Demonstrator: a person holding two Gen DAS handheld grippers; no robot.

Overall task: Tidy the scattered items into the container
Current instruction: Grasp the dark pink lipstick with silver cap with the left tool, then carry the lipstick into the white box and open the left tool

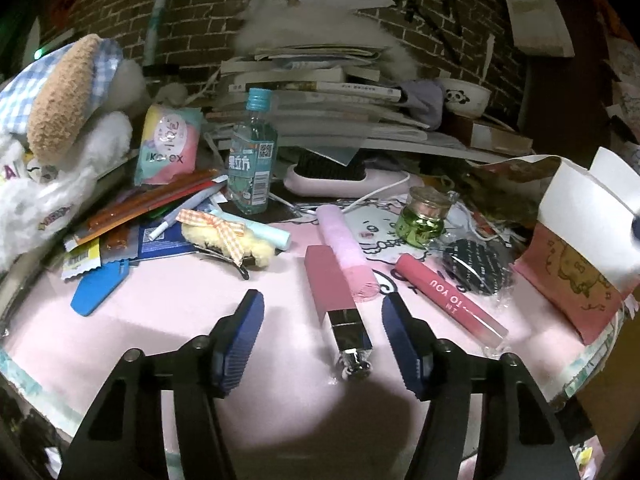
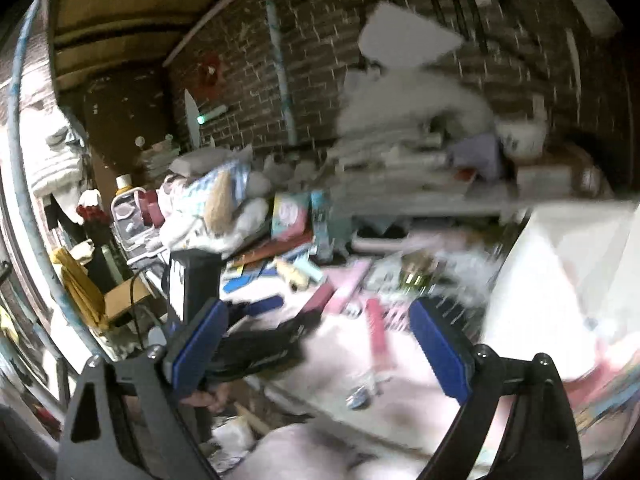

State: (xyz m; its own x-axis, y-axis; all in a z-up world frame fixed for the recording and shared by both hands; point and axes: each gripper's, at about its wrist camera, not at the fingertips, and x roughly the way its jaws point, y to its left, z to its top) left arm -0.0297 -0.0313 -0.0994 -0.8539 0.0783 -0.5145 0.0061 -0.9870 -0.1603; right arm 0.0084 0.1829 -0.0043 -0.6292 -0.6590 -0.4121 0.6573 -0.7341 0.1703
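Note:
My left gripper (image 1: 324,340) is open just above the pink mat (image 1: 168,320). A dark pink lipstick with a silver end (image 1: 336,300) lies between its fingers, untouched. Beside it lie a pale pink roll (image 1: 346,256) and a pink lip gloss tube (image 1: 448,300). A green glass jar (image 1: 424,220) and a black dotted pouch (image 1: 476,266) are further right. The white and pink paper box (image 1: 576,264) stands at the right edge. In the blurred right wrist view, my right gripper (image 2: 322,350) is open and empty, above the mat and left of the box (image 2: 560,280).
A yellow fluffy hair clip (image 1: 228,238), pens and packets clutter the left of the mat. A teal bottle (image 1: 252,160), a plush toy (image 1: 60,120) and a stack of books (image 1: 312,92) stand behind. The left gripper's black body (image 2: 256,344) shows in the right wrist view.

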